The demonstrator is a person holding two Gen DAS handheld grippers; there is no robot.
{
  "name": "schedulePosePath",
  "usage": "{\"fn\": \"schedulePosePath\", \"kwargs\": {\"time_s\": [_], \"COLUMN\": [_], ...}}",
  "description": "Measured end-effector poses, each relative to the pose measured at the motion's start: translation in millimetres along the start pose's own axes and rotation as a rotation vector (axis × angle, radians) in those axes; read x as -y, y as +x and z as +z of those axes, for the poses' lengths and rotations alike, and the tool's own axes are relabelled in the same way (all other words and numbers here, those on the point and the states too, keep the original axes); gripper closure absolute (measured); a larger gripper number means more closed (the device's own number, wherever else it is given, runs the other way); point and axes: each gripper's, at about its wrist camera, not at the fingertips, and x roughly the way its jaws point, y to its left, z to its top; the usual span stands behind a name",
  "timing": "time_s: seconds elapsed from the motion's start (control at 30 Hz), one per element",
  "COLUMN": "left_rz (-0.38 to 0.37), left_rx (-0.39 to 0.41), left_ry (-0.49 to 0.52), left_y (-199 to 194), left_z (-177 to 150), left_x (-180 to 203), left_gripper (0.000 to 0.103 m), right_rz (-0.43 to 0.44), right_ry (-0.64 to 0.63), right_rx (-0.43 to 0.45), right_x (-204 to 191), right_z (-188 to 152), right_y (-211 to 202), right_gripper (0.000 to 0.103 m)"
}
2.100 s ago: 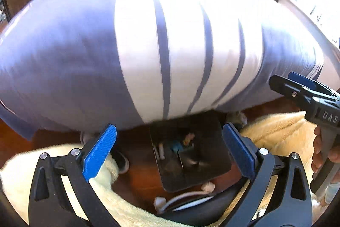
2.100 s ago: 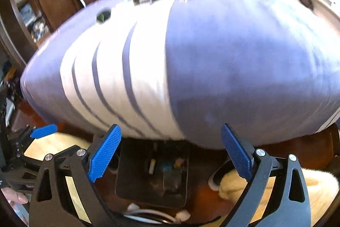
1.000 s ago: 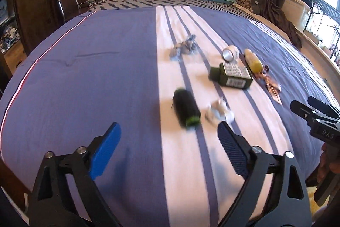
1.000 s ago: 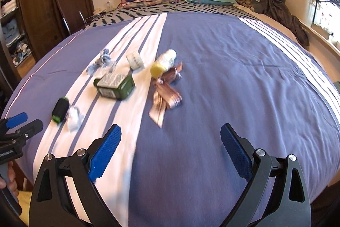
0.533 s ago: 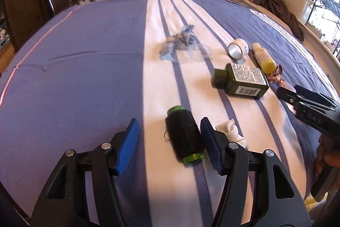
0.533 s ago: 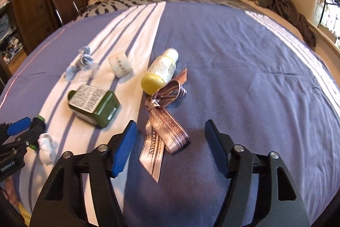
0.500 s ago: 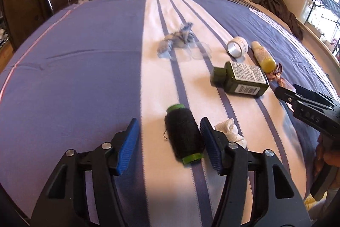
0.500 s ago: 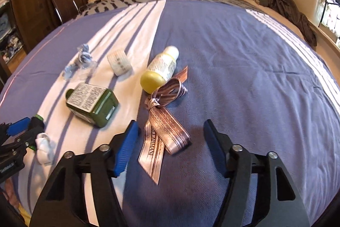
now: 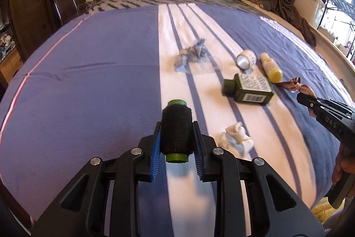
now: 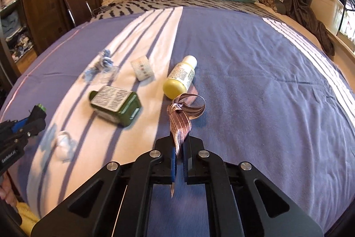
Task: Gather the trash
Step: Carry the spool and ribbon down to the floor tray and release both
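Both tongs, wide apart a second ago, have clamped: left tongs (image 9: 176, 143) closing on the black thread spool with green ends (image 9: 176, 128), right tongs (image 10: 180, 156) pinching the striped brown ribbon (image 10: 182, 119); green bottle (image 10: 115, 104), yellow bottle (image 10: 180, 77) and tissue wad (image 9: 236, 141) remain on the bed (image 9: 88, 86).

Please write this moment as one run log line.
left gripper: closing on black spool | right gripper: shut on ribbon

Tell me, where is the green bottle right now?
In the right wrist view the green bottle lies on its side on the bed's white stripe, left of the yellow bottle and the ribbon.
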Motion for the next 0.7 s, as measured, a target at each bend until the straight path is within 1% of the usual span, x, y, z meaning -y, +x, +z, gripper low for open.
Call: {"fn": "schedulePosePath", "kwargs": {"time_s": [0.2, 0.3, 0.47, 0.7], "left_rz": [-0.031, -0.051, -0.079, -0.099], "left_rx": [0.047, 0.066, 0.098, 0.136], "left_ry": [0.015, 0.021, 0.042, 0.072], "left_y": [-45.7, -69.5, -107.8, -147.9], "left_z": [-10.9, -21.4, -43.5, -71.8], "left_x": [8.4, 14.1, 25.3, 34.3], "left_gripper": [0.079, 0.079, 0.079, 0.079], "right_rz": [0.004, 0.029, 0.074, 0.092], "right_ry": [-0.015, -0.027, -0.047, -0.069], "right_rx": [0.058, 0.092, 0.158, 0.214], "right_x": [-9.5, -16.1, -26.0, -38.6], "right_z": [-5.9, -14.0, -31.5, -60.1], "right_y": [-48.2, -77.2, -126.7, -175.4], "right_gripper": [0.097, 0.097, 0.097, 0.097]}}
